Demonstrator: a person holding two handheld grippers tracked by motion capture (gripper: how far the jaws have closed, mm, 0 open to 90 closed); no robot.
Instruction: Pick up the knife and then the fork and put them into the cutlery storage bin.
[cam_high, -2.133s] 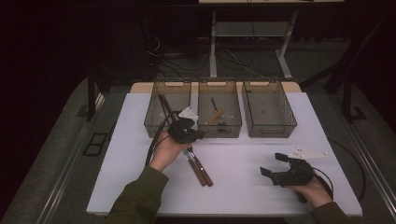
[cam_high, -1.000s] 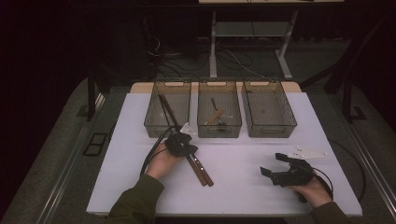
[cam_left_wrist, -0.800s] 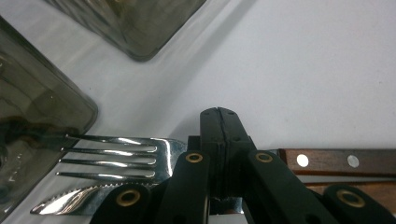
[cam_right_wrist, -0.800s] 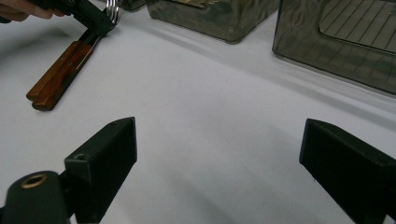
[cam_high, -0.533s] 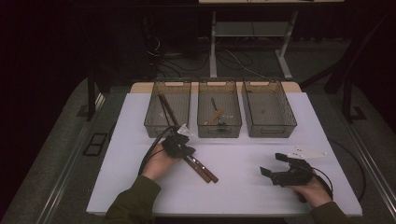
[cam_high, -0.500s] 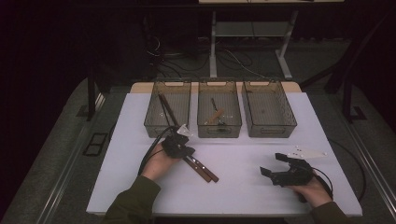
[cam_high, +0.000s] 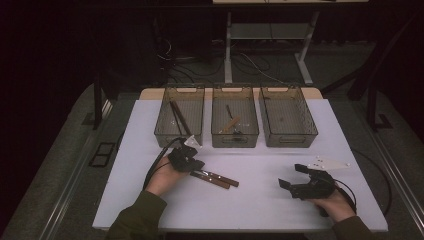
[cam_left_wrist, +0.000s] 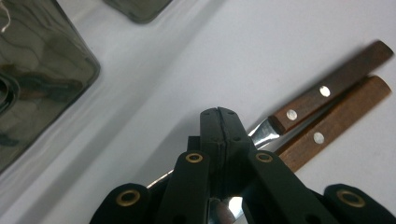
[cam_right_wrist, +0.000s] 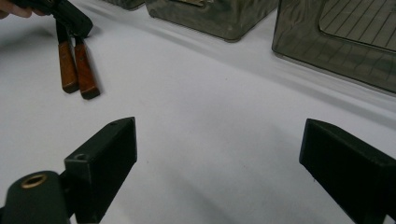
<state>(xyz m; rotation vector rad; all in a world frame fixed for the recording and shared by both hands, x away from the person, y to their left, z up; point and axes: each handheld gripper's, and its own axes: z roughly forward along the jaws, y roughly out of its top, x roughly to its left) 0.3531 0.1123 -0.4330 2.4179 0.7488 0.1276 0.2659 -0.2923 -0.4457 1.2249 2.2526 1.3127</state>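
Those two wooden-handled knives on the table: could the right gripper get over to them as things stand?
Probably yes. The right gripper stands open, and the bare white table lies between it and the knives. But the left gripper is shut on their blades, so it would have to share them.

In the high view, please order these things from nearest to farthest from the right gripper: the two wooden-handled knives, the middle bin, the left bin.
From the right gripper:
1. Wooden-handled knives, on the table to its left.
2. Middle bin, behind them, centre.
3. Left bin, far left of the row.
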